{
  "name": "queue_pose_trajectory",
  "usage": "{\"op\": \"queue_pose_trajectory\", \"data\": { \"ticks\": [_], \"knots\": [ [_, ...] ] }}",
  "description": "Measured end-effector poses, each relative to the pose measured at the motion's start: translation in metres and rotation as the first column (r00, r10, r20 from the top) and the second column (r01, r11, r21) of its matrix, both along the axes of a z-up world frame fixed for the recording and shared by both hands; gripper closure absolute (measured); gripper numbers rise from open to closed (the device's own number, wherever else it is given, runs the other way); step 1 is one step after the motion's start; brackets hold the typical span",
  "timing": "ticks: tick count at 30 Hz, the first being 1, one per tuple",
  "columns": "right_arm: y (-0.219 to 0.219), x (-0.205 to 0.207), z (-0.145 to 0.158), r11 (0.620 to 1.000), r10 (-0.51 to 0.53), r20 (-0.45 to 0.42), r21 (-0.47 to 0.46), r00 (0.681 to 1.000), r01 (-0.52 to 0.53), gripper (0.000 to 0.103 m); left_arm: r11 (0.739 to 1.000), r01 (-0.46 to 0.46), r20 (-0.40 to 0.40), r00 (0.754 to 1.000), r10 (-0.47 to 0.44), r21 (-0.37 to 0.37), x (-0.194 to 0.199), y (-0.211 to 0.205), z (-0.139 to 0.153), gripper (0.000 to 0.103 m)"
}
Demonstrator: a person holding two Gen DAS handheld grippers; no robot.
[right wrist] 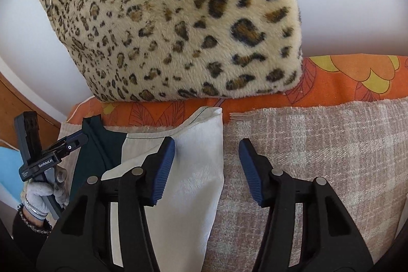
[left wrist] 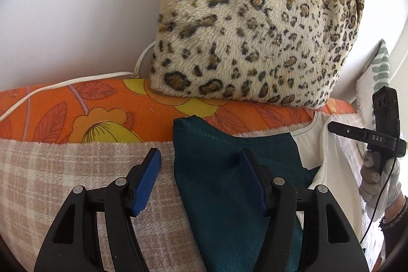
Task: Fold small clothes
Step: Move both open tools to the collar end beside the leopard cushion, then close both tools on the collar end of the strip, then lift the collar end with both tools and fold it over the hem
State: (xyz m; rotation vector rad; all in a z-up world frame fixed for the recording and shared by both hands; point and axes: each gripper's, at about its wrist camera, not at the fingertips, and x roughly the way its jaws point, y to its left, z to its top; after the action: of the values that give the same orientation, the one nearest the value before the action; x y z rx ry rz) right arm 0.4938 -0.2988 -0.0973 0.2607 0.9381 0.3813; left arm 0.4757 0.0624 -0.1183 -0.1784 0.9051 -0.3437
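Observation:
A small garment lies on the plaid blanket (left wrist: 63, 170), its teal part (left wrist: 229, 182) beside its white part (right wrist: 193, 170). My left gripper (left wrist: 200, 157) stands open over the teal part's left edge, one blue pad (left wrist: 146, 185) above the blanket and the other above the cloth. My right gripper (right wrist: 207, 147) is open astride the white part's right edge, its pads apart from the fabric. Each gripper also shows in the other view, held by a gloved hand: the right gripper (left wrist: 331, 128) by the white part, the left gripper (right wrist: 81, 140) by the teal part (right wrist: 97, 157).
A leopard-print pillow (left wrist: 255, 29) leans on the white wall just beyond the garment, on an orange floral sheet (left wrist: 102, 108). A white cable (left wrist: 76, 82) runs along the sheet's far edge. A green-patterned cushion (left wrist: 380, 68) stands at the right.

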Motion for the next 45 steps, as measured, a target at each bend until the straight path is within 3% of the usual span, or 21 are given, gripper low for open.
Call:
{"op": "queue_pose_trajectory", "data": {
  "ticks": [2,5,6,9,20,30,37,45],
  "knots": [
    [0.003,0.002,-0.001,1.000,0.002,0.000,0.004,1.000,-0.002,0.066,1.000,0.004,0.001,1.000,-0.004,0.002,0.003,-0.003,-0.001,0.048],
    [0.010,0.005,-0.002,1.000,0.007,-0.001,-0.007,1.000,-0.007,0.084,1.000,0.012,0.005,1.000,-0.012,0.013,0.004,-0.006,-0.001,0.079],
    [0.011,0.004,-0.001,1.000,0.010,0.003,-0.008,1.000,-0.010,0.091,1.000,0.018,0.011,1.000,-0.018,0.018,0.004,-0.007,-0.001,0.093],
    [0.015,0.001,0.005,1.000,0.016,0.027,-0.015,1.000,-0.015,0.096,0.999,0.023,0.044,0.999,-0.024,0.025,0.001,-0.010,0.002,0.100],
    [0.013,-0.030,0.052,1.000,0.027,0.099,0.010,0.995,-0.028,0.099,0.999,0.035,0.135,0.990,-0.030,-0.030,-0.026,-0.012,0.048,0.101],
    [0.012,-0.103,0.090,0.997,0.072,0.148,-0.010,0.986,-0.071,0.099,0.996,0.071,0.168,0.984,-0.062,-0.049,-0.092,-0.019,0.090,0.101],
    [0.003,-0.169,0.092,0.994,0.106,0.155,-0.022,0.982,-0.103,0.099,0.994,0.100,0.180,0.980,-0.089,-0.054,-0.157,-0.021,0.101,0.101],
    [0.004,-0.250,0.068,0.987,0.158,0.137,-0.049,0.978,-0.152,0.099,0.986,0.162,0.183,0.971,-0.155,-0.027,-0.242,-0.038,0.097,0.101]
  ]
}}
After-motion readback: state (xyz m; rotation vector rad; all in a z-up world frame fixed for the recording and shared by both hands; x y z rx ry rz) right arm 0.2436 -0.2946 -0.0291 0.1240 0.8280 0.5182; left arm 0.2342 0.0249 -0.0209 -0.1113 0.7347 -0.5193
